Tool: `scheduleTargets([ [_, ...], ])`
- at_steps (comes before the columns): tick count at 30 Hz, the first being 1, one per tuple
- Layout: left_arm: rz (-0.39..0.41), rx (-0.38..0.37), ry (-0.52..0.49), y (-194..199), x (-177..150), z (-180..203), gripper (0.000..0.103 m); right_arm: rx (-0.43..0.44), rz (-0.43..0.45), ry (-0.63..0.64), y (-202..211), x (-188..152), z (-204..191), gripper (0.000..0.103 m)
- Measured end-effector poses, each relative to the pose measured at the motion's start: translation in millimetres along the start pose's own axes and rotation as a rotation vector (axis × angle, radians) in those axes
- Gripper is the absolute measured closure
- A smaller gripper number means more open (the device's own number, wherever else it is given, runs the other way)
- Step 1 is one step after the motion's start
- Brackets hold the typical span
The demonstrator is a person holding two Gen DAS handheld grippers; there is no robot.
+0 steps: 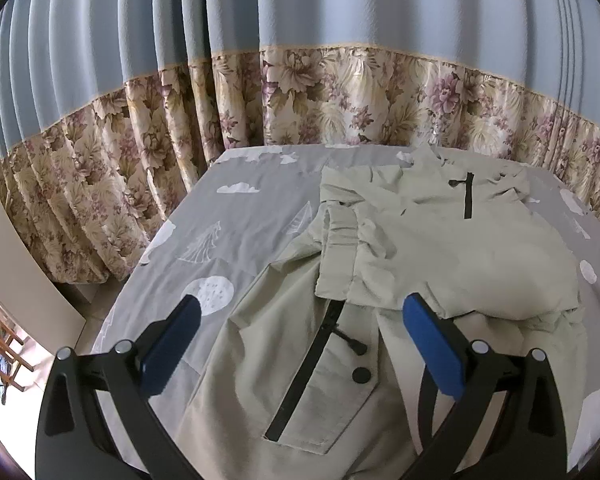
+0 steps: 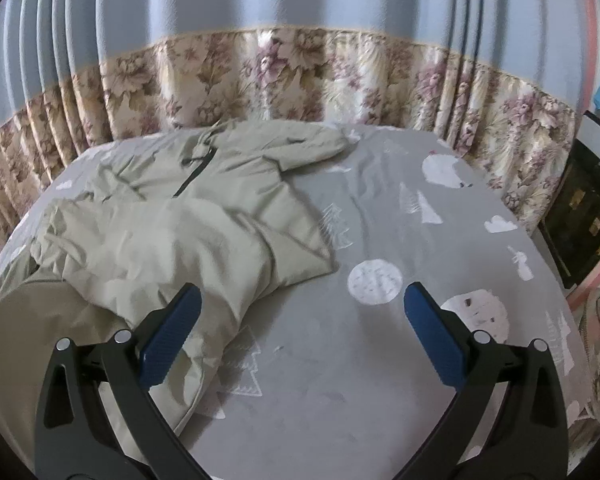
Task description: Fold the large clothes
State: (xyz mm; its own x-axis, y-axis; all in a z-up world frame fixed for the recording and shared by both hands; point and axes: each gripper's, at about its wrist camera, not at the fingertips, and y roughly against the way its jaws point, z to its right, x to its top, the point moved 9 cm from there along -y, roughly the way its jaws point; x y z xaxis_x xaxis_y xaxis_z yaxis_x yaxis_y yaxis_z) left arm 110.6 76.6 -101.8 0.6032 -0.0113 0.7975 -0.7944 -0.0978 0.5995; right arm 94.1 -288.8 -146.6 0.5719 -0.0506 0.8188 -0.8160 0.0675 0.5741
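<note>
jacket (image 1: 440, 248) half-folded, both fingers (image 1: 172, 336) apart

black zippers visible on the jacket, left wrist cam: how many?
2. One long zipper runs diagonally across the near pocket panel of the jacket, between the left gripper fingers. One short zipper sits upright near the collar, farther back. Folds may hide others.

A home bedroom was the setting: a bed (image 2: 320, 380) dressed in a grey sheet printed with white clouds, trees and moons filled the foreground. Behind it at 12 o'clock hung pleated blue curtains (image 1: 300, 4) with a floral lower band (image 1: 340, 92). A white appliance (image 2: 580, 196) with a dark front stood at 3 o'clock in the right wrist view, and wooden furniture (image 1: 0, 344) showed at 9 o'clock in the left.
</note>
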Motion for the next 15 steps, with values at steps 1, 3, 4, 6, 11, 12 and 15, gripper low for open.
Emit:
scheduleTargets([
  [1, -0.008, -0.001, 0.000, -1, 0, -1, 0.002, 0.008, -0.011, 0.008, -3, -3, -5, 0.003],
  [3, -0.018, -0.001, 0.001, -2, -1, -2, 0.002, 0.023, -0.026, 0.020, -7, -8, -13, 0.003],
  [4, -0.018, 0.000, 0.001, -3, 0, -3, 0.002, 0.029, -0.030, 0.028, -9, -10, -17, 0.003],
  [6, -0.021, 0.000, 0.003, -3, -1, -5, 0.002, 0.036, -0.041, 0.040, -13, -13, -24, 0.003],
  [11, -0.035, -0.005, -0.007, -8, -4, -5, 0.002, 0.049, -0.077, 0.059, -26, -24, -34, 0.003],
  [12, -0.036, -0.006, -0.011, -10, -5, -5, 0.002, 0.054, -0.088, 0.063, -30, -27, -38, 0.003],
  [15, -0.061, -0.014, -0.030, -21, -11, -4, 0.002, 0.071, -0.117, 0.073, -39, -35, -48, 0.003],
])
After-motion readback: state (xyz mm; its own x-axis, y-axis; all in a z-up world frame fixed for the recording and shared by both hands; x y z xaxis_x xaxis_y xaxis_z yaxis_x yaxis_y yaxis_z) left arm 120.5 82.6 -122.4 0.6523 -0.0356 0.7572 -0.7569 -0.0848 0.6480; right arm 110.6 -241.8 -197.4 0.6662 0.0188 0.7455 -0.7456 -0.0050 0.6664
